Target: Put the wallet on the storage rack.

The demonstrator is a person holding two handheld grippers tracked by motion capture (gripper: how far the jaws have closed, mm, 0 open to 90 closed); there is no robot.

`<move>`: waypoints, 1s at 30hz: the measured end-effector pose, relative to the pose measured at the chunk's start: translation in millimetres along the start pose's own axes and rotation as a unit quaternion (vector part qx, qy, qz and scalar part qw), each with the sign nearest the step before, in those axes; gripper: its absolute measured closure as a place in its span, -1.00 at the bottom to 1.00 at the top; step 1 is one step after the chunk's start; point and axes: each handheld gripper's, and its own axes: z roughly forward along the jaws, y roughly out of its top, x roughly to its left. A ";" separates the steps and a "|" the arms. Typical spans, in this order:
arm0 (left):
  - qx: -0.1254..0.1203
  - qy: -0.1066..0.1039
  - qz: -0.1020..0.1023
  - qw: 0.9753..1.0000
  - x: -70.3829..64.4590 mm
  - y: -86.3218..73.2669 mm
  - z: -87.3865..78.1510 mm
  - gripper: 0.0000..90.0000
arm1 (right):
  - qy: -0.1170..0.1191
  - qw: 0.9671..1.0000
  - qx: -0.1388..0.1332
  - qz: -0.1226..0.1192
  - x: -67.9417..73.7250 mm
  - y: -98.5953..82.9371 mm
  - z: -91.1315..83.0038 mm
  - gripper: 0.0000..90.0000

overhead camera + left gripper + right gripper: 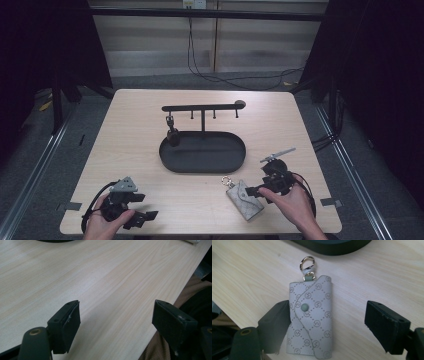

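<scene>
We see the grey patterned snap-flap key pouch with a metal clasp (310,317) flat on the pale wooden table (130,150), near the front edge, just before the black oval tray with a hook rack (202,150). Right gripper (325,325) is spread, straddling the pouch, likely lining up a grasp. Left gripper (116,320) is released, empty, parked. The small dark thing on the rack (172,134) is unclear.

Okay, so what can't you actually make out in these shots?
- Pouch: its bottom edge is cut off by the lower edge of the right gripper view, and its contents are hidden by the snapped flap.
- Item hanging from the rack: dark and too small in the high view to identify.
- Tray: a sliver at the top edge of the left gripper view.
</scene>
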 end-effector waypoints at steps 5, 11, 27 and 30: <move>0.005 -0.007 -0.005 1.000 -1.3 -3.8 5.0 -0.50 | 0.003 0.997 0.076 -0.017 7.0 9.6 14.4 -0.52; -0.005 -0.006 0.006 1.000 -5.4 -3.8 6.6 -0.50 | -0.003 0.994 0.111 -0.015 11.7 16.9 22.3 -0.51; -0.009 0.003 0.005 1.000 -5.9 -4.8 3.6 -0.50 | -0.033 0.979 0.196 -0.038 30.6 26.0 50.1 -0.42; -0.016 0.003 0.006 1.000 -6.1 -5.0 2.4 -0.50 | -0.039 0.978 0.200 -0.037 31.5 25.2 55.5 -0.43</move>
